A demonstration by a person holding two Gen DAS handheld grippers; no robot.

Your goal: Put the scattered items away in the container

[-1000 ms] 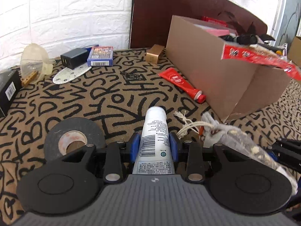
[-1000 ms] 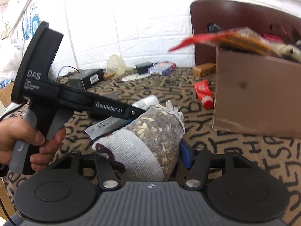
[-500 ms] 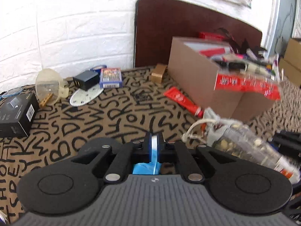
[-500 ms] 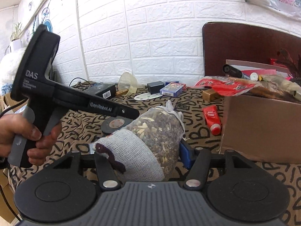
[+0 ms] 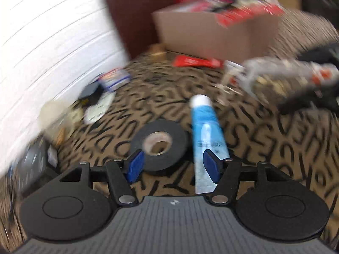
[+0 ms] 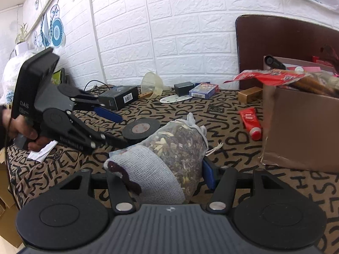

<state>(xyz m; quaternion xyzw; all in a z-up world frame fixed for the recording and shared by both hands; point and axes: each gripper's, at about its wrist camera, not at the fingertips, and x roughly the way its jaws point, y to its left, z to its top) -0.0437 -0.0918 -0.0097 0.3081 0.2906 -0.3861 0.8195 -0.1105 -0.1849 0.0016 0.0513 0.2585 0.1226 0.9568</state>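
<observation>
My left gripper [image 5: 172, 165] is open, just above the patterned table. A blue and white tube [image 5: 204, 127] lies loose on the table by its right finger, and a black tape roll [image 5: 159, 141] lies just ahead between the fingers. My right gripper [image 6: 169, 175] is shut on a mesh bag of dried herbs [image 6: 169, 150], held above the table. The cardboard box [image 6: 300, 127], full of items, stands to the right. The left gripper also shows in the right wrist view [image 6: 114, 127], open beside the tape roll [image 6: 141, 128].
A red tube [image 6: 251, 121] lies by the box. At the back are a gold box [image 6: 250, 94], a blue card pack [image 6: 203, 90], a black charger [image 6: 184, 88], a clear funnel [image 6: 152, 82] and a black carton [image 6: 118, 99]. A brown chair back [image 6: 286, 36] stands behind the box.
My left gripper has opened and let go of the tube, which now lies on the table. It has swung left and down toward the tape roll. The right gripper still holds the bag.
</observation>
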